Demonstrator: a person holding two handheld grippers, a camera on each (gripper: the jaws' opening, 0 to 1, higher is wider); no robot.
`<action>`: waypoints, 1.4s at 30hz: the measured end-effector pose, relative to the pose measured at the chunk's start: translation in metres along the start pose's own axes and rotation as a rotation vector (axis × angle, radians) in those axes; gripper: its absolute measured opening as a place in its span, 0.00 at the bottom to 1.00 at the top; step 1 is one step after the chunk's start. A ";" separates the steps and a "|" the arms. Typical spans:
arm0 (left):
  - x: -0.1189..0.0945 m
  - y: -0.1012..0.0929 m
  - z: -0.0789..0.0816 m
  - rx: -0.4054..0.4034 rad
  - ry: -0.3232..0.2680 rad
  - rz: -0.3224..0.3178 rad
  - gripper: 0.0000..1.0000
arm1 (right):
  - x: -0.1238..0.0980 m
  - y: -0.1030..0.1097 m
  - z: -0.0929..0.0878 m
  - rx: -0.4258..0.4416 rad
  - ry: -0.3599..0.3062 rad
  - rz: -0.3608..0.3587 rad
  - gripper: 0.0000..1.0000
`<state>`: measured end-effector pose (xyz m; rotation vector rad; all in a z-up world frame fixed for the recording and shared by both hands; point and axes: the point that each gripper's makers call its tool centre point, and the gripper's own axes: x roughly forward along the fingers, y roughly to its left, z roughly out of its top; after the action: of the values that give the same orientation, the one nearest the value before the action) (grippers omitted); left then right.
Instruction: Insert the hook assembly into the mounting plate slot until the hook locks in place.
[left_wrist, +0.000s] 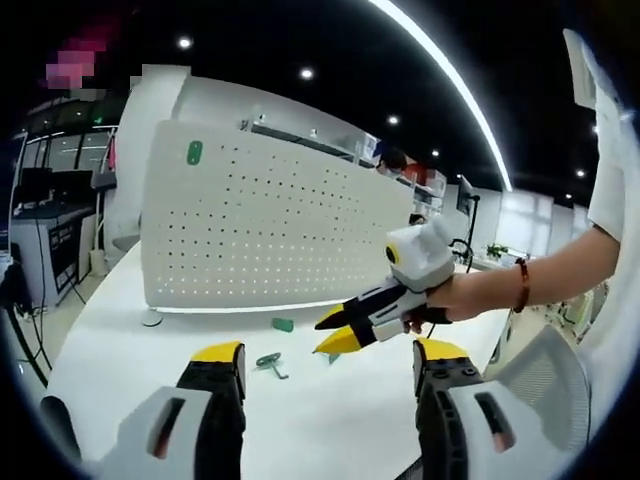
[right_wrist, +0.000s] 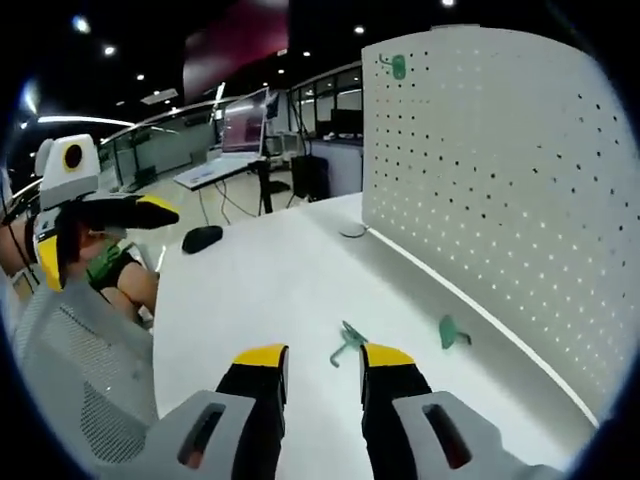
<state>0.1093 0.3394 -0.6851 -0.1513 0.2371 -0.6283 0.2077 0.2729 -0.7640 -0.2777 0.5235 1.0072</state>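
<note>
A white pegboard mounting plate stands upright on the white table, and one green hook is fixed near its top corner. A loose green hook assembly lies on the table, with a second green piece nearer the plate. My left gripper is open and holds nothing, back from the hook. In the right gripper view the loose hook lies just beyond my right gripper, which is open and holds nothing. The other green piece sits by the plate. A hand holds the right gripper low over the table.
A black mouse lies further along the table. A grey mesh chair stands at the table's edge near the left gripper. Desks and monitors fill the office behind.
</note>
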 end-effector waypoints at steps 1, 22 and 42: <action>0.000 0.000 0.001 -0.001 -0.001 0.002 0.70 | 0.003 -0.001 -0.002 -0.006 0.009 0.004 0.28; 0.015 -0.003 0.008 0.044 0.022 -0.045 0.70 | 0.036 -0.015 -0.009 -0.052 0.094 0.045 0.26; 0.009 0.003 0.006 0.027 0.016 -0.022 0.68 | 0.061 -0.029 -0.033 -0.017 0.161 0.028 0.17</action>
<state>0.1193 0.3364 -0.6819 -0.1232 0.2428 -0.6541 0.2494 0.2876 -0.8253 -0.3695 0.6667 1.0221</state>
